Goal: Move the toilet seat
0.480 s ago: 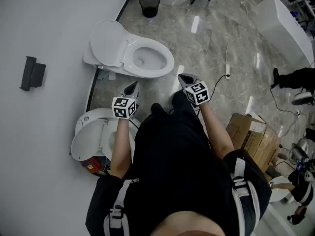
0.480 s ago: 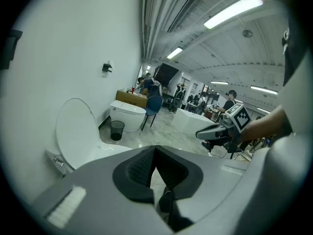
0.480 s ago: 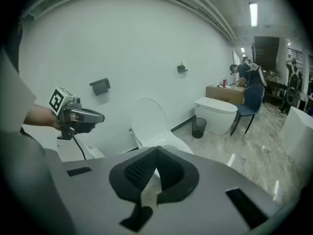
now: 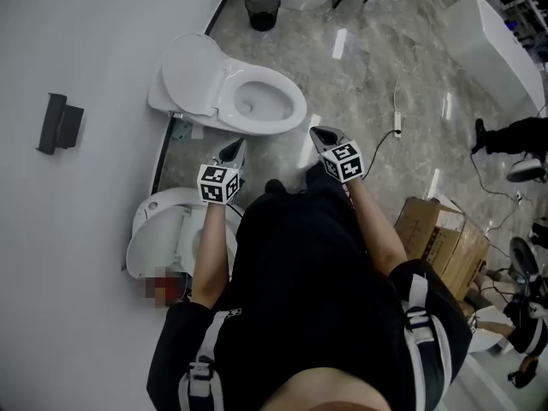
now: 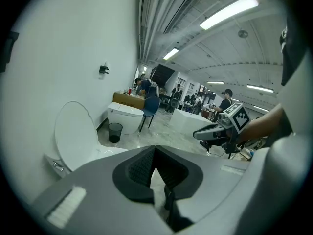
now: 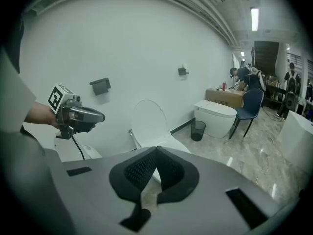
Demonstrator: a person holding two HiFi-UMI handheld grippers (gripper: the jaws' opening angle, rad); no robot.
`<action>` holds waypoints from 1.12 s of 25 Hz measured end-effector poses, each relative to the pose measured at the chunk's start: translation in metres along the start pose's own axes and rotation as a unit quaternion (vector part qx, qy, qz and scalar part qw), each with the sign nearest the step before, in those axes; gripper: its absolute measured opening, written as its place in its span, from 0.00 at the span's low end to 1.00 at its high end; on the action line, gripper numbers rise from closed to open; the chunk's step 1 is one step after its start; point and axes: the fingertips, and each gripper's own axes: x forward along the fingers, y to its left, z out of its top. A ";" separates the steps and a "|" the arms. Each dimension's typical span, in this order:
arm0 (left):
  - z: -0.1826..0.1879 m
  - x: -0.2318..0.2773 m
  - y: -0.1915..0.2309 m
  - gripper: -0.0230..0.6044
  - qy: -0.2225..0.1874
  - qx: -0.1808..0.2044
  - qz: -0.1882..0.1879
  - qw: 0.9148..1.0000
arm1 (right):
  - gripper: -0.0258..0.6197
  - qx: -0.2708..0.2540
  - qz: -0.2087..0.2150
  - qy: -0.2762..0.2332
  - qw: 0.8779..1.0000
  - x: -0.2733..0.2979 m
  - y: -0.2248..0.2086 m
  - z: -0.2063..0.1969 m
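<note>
A white toilet (image 4: pixel 257 103) stands by the wall with its lid (image 4: pixel 193 75) raised upright and the bowl showing. In the left gripper view the lid (image 5: pixel 74 133) rises at the left; in the right gripper view the lid (image 6: pixel 148 123) is straight ahead. My left gripper (image 4: pixel 232 151) hovers just in front of the bowl's near side, shut and empty. My right gripper (image 4: pixel 319 134) hangs shut to the right of the bowl's front, also empty. Each gripper sees the other: the right gripper (image 5: pixel 206 132) and the left gripper (image 6: pixel 96 115). Neither touches the toilet.
A second toilet (image 4: pixel 167 234) sits at my lower left by the wall. A black bin (image 4: pixel 262 9) stands beyond the toilet, a cardboard box (image 4: pixel 441 238) at the right, a cable (image 4: pixel 396 122) on the marble floor. A black holder (image 4: pixel 58 125) hangs on the wall.
The view has shifted slightly. Both grippers stay shut in about the same places before the toilet.
</note>
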 end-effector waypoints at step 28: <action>0.013 0.037 -0.041 0.34 0.026 0.008 0.000 1.000 | 0.61 0.007 0.086 -0.009 0.996 -0.007 -0.029 -0.013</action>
